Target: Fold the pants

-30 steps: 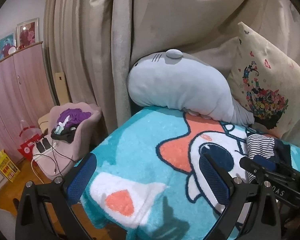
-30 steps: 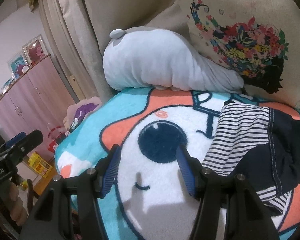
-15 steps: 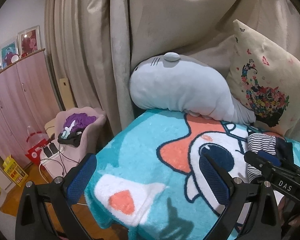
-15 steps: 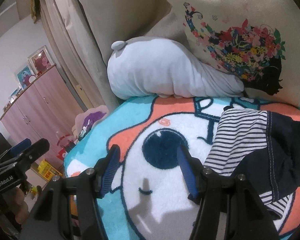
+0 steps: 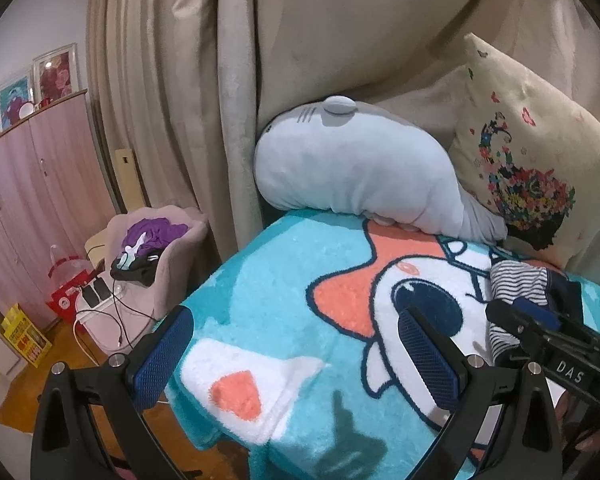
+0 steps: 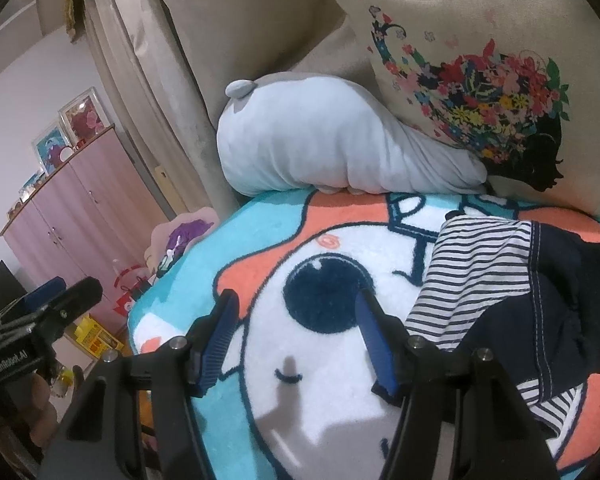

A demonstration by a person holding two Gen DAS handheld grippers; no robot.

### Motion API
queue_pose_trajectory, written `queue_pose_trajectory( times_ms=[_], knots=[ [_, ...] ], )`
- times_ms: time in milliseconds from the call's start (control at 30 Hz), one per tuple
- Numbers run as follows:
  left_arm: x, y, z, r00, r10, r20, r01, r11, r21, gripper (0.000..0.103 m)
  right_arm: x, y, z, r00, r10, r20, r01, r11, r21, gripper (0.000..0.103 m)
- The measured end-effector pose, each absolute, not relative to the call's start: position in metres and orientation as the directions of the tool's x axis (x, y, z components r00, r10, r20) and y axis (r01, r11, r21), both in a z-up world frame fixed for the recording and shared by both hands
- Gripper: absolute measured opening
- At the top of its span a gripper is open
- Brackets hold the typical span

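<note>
The pants (image 6: 540, 280) are dark navy with a striped lining and lie crumpled on the cartoon blanket (image 6: 320, 380), at its right side. My right gripper (image 6: 296, 300) is open over the blanket's dark eye print, just left of the pants, with nothing between its blue pads. In the left wrist view the pants (image 5: 516, 280) show at far right, partly hidden behind the right gripper (image 5: 540, 332). My left gripper (image 5: 294, 320) is open wide above the blanket's (image 5: 260, 300) left part and holds nothing. It also appears at the left edge of the right wrist view, left gripper (image 6: 40, 316).
A grey shark plush (image 5: 356, 172) and a floral cushion (image 6: 480, 80) lean against the beige curtain (image 5: 180, 80) at the back. The bed's left edge drops to the floor, where a pink chair (image 5: 152, 248) with clothes and a pink wardrobe (image 5: 28, 200) stand.
Both views have shifted only slightly. The pants lie as before and both grippers stay open and empty.
</note>
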State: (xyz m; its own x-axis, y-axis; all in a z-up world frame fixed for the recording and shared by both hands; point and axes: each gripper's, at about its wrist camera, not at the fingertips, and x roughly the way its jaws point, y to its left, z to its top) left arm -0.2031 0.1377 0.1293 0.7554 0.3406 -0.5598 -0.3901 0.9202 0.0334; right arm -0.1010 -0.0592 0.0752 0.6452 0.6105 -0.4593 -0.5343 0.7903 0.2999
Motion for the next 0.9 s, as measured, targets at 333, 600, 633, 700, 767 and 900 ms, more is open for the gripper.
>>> queue_pose_trajectory(
  times_ms=[333,600,633,700,767,900],
  knots=[
    [-0.2019,0.1377,0.1284,0.751,0.345,-0.562,-0.399,0.917,0.03,0.103,-0.1004,-0.0571,0.0738,0.643,0.616,-0.455,-0.546,0.785,0.291,0.06],
    [-0.2024,0.1401,0.1296,0.747,0.347,-0.567,-0.405,0.914,0.024,0.103,-0.1004,-0.0568,0.0732,0.639,0.615,-0.462,-0.545,0.785,0.293,0.06],
    [-0.2027,0.1406,0.1297,0.746,0.348,-0.567,-0.408,0.913,0.024,0.103,-0.1019,-0.0571,0.0734,0.642,0.615,-0.458,-0.546,0.786,0.289,0.06],
    [-0.2008,0.1418,0.1283,0.743,0.345,-0.574,-0.407,0.913,0.021,0.103,-0.102,-0.0581,0.0727,0.648,0.61,-0.456,-0.542,0.79,0.287,0.06],
    [-0.1991,0.1428,0.1268,0.743,0.336,-0.579,-0.4,0.916,0.019,0.103,-0.0995,-0.0597,0.0717,0.641,0.612,-0.464,-0.536,0.789,0.3,0.06],
    [-0.1998,0.1427,0.1264,0.754,0.333,-0.567,-0.394,0.919,0.017,0.103,-0.0991,-0.0608,0.0731,0.65,0.603,-0.463,-0.528,0.796,0.295,0.06]
  ],
)
